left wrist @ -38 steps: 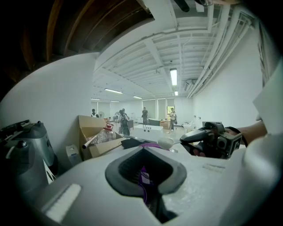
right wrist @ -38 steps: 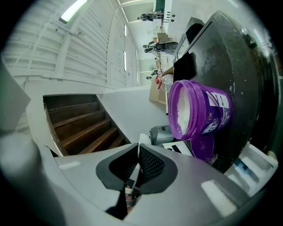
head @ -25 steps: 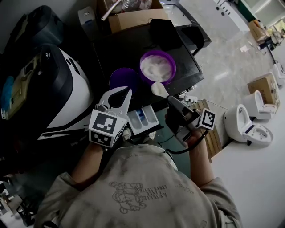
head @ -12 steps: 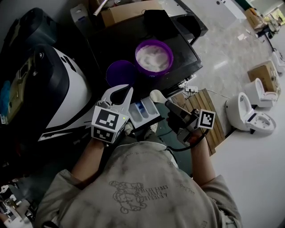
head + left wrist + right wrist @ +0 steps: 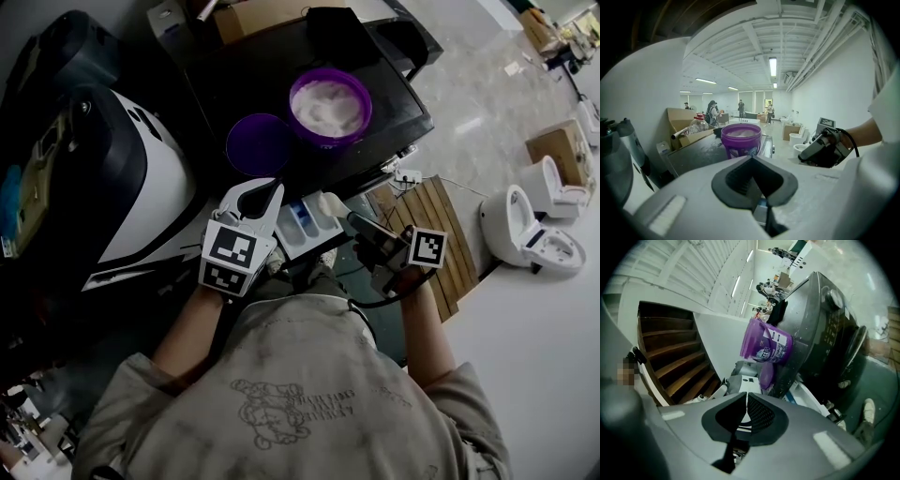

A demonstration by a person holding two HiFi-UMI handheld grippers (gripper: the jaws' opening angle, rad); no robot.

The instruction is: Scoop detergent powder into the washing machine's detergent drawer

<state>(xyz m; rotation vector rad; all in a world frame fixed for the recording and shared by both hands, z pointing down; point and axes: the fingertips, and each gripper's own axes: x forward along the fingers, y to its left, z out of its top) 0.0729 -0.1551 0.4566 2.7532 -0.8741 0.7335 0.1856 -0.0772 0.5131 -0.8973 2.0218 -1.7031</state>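
A purple tub (image 5: 328, 105) of white detergent powder stands open on the black washing machine (image 5: 258, 75), with its purple lid (image 5: 257, 145) lying beside it. Below them the white detergent drawer (image 5: 302, 225) is pulled out. My right gripper (image 5: 362, 226) is shut on the handle of a white scoop (image 5: 331, 203), whose bowl hangs over the drawer's right part. My left gripper (image 5: 259, 188) is shut and empty, just left of the drawer. The left gripper view shows the tub (image 5: 740, 139) ahead and the right gripper (image 5: 823, 150) at the right. The right gripper view shows the tub (image 5: 766, 347) and lid (image 5: 766, 376).
A cardboard box (image 5: 258, 14) sits at the back of the machine. A white and black appliance (image 5: 131, 178) stands to the left. To the right lie a wooden pallet (image 5: 437, 220) and white toilets (image 5: 530, 234) on the floor. The person's shoe shows under the drawer.
The right gripper has carried the scoop down and away from the tub, so its bowl now hangs over the drawer. The left gripper has hardly moved.
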